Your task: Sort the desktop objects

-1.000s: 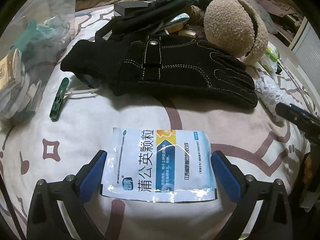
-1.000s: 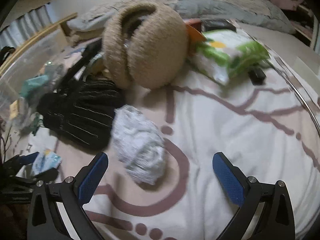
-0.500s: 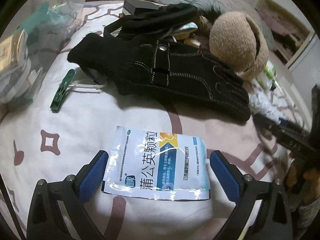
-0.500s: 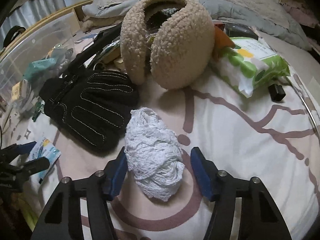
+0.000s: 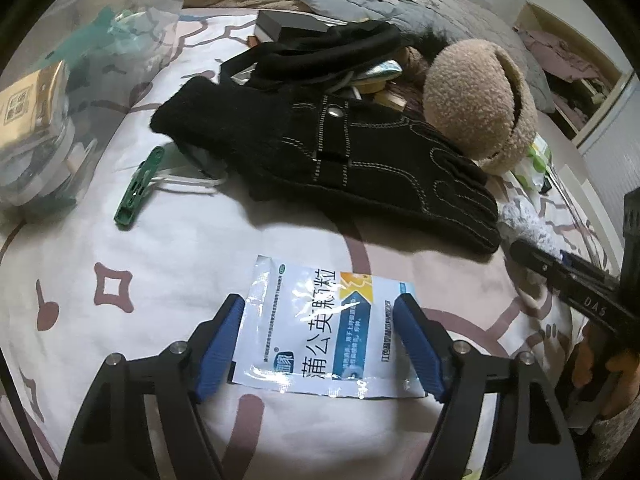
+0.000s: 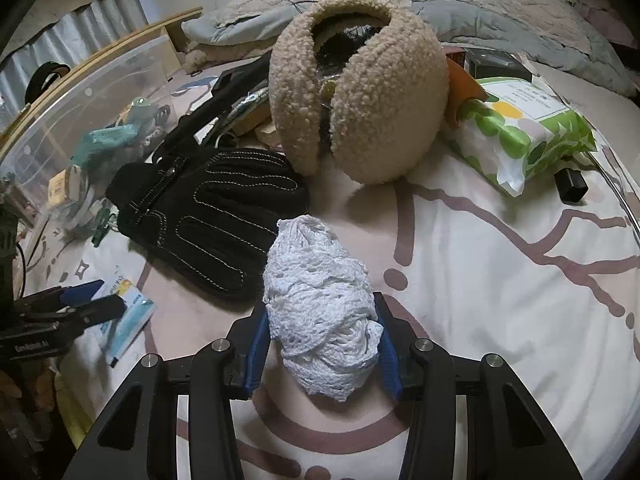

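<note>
Left wrist view first: my left gripper (image 5: 320, 344) has its blue fingers (image 5: 218, 346) partly closed around the white medicine sachet (image 5: 326, 330), which lies flat on the patterned bedspread (image 5: 168, 256). One pad sits right against each side edge of the packet, but I can't tell if they're actually pinching it yet. At 12 o'clock from the sachet is the black glove (image 5: 340, 160), and at about 1 o'clock behind that the fuzzy tan earmuffs (image 5: 480, 100). A green clothes peg (image 5: 140, 186) lies at 10 o'clock, near a clear plastic bin (image 5: 44, 120) on the far left. My other gripper pokes in from 3 o'clock.

Right wrist view: my right gripper (image 6: 324, 354) is squeezed in on the white crocheted bundle (image 6: 320, 304), both blue pads pressed into its near end, so I've got hold of it. Most of the bundle sticks out forward past the fingertips toward 12 o'clock. The glove is at 10 o'clock just beside it, the earmuffs at 12 o'clock further back, a green-spotted wipes pack (image 6: 524, 132) at 2 o'clock. The sachet and my left gripper show at 9 o'clock.
</note>
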Action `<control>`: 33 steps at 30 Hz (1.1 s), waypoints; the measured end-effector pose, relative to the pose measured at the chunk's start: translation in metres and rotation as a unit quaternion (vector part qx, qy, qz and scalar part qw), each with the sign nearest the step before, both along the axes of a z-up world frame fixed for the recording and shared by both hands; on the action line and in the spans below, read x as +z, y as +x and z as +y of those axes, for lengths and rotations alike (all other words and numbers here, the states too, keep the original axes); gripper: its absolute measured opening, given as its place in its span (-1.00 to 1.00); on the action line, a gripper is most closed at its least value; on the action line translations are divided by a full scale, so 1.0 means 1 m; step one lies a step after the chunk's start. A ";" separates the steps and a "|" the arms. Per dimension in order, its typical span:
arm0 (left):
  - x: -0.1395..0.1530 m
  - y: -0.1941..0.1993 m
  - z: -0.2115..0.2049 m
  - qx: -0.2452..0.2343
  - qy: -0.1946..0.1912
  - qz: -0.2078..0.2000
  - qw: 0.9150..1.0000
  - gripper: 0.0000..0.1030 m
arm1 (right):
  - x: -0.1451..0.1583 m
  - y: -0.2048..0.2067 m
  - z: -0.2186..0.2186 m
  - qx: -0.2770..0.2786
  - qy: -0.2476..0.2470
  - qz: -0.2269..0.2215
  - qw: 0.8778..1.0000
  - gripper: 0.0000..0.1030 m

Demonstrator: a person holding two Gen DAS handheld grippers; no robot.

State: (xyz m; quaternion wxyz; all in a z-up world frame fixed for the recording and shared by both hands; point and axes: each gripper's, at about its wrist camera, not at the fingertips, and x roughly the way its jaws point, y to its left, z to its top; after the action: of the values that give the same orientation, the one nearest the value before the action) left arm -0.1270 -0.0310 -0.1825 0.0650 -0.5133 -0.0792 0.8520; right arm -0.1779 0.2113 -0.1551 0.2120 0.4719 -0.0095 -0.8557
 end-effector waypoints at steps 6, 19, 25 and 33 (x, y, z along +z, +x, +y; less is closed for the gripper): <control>-0.006 0.003 0.017 -0.038 -0.033 -0.005 0.999 0.99 | -0.001 -0.001 0.003 -0.003 -0.008 -0.008 1.000 -0.08; -0.012 0.002 0.018 -0.045 -0.056 -0.006 0.997 0.93 | -0.005 0.006 -0.013 0.016 0.048 -0.014 0.999 0.32; -0.013 0.002 0.018 -0.046 -0.060 -0.005 0.997 0.93 | -0.006 0.019 -0.005 -0.017 0.074 -0.029 0.997 0.86; -0.013 0.002 0.018 -0.048 -0.058 -0.006 0.997 0.93 | -0.004 0.026 0.022 -0.139 0.180 -0.008 0.974 0.90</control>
State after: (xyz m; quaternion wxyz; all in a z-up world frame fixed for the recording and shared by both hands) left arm -0.1249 -0.0132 -0.1951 0.0756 -0.5243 -0.0052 0.8482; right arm -0.1521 0.2336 -0.1589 0.0028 0.5030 0.0773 -0.8608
